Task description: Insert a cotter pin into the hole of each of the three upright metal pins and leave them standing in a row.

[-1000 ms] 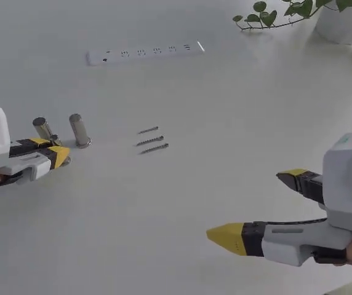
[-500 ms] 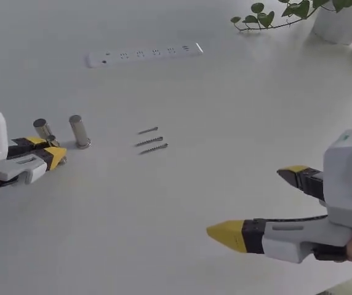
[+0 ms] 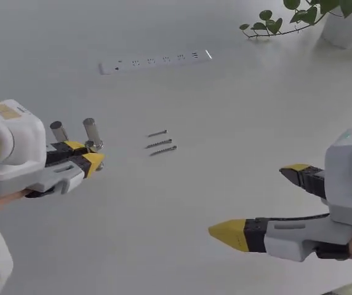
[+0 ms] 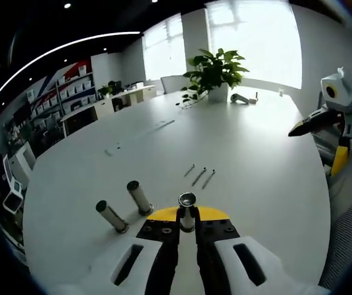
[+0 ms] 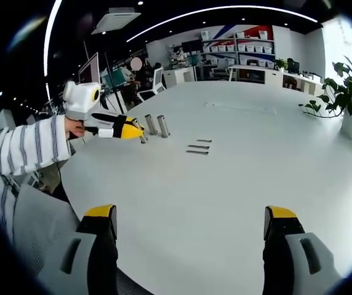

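Metal pin (image 4: 187, 204) clamped in left tongs (image 4: 187, 216), right tongs (image 5: 189, 214) spread wide, three cotter pins (image 3: 159, 143) on white table (image 3: 237, 104)

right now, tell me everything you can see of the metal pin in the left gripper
The metal pin is a short silvery cylinder, shiny like steel, with a dark round top. It stands upright, clamped between the yellow-tipped jaws of the left gripper, apart from the nearest free pin. Its base is hidden.

Setting: open-plan office; large white desk (image 3: 225, 92); power strip (image 3: 154, 60) at 12 o'clock; potted plant (image 4: 216, 67) at 1 o'clock; shelving (image 5: 250, 37), office chair (image 5: 159, 77), ceiling strip lights (image 5: 225, 8) beyond.
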### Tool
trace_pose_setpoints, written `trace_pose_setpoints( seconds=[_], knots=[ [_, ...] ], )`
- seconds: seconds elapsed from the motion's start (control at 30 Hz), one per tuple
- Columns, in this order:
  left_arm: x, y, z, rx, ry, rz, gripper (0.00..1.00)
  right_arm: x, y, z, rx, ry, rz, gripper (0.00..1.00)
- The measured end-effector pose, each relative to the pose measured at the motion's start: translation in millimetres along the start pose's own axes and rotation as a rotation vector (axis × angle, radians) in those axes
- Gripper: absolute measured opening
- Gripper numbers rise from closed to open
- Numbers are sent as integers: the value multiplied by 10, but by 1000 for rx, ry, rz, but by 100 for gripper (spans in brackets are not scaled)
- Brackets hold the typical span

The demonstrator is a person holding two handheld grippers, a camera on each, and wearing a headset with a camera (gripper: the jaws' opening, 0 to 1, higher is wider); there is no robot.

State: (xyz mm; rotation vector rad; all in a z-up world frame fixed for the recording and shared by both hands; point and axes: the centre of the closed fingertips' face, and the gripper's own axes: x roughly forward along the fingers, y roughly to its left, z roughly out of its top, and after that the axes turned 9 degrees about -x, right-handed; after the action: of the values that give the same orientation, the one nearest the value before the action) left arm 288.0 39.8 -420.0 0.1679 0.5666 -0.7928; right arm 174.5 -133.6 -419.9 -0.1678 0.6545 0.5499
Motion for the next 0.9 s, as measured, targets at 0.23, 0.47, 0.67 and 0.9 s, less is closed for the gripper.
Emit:
trace_pose_setpoints(
  seconds=[0.23,0.47,0.67,0.9],
  knots=[
    [-65,-224,-30,-29,-19,2,5,-31,47,54,-10,-29,14,98],
    [-72,-421,-143,-34,3,-10,5,-52,94,42,-28,-38,32,98],
    [-70,-542,-233,-37,24,-8,5,-53,108,-28,57,-23,46,98],
    [-84,-568,-317,-44,48,5,5,-44,140,-58,34,-29,70,98]
  ],
)
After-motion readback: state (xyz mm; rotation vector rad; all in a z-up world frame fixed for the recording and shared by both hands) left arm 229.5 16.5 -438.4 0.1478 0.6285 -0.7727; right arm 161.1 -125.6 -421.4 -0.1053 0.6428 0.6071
